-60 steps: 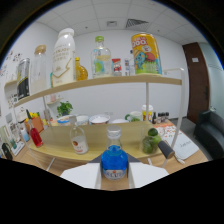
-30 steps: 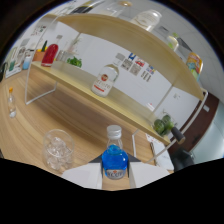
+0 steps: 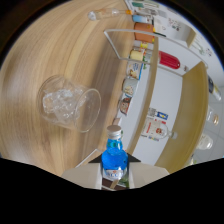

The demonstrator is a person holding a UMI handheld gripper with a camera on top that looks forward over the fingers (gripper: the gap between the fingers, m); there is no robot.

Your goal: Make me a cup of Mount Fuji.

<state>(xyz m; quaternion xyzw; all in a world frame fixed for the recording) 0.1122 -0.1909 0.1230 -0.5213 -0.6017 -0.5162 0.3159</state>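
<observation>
Wooden table (image 3: 75, 55); gripper (image 3: 115, 172) clamps blue bottle (image 3: 114, 155), ice-filled glass (image 3: 70, 104) just ahead, cluttered shelf (image 3: 150, 55) beyond.

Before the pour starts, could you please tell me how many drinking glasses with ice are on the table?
1: the ice-filled glass stands on the wooden table, just beyond the blue bottle gripped in the jaws. Others may be hidden.

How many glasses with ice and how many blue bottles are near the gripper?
Glass with ice: 1
Blue bottle, held between the gripper fingers: 1
Total: 2
</observation>
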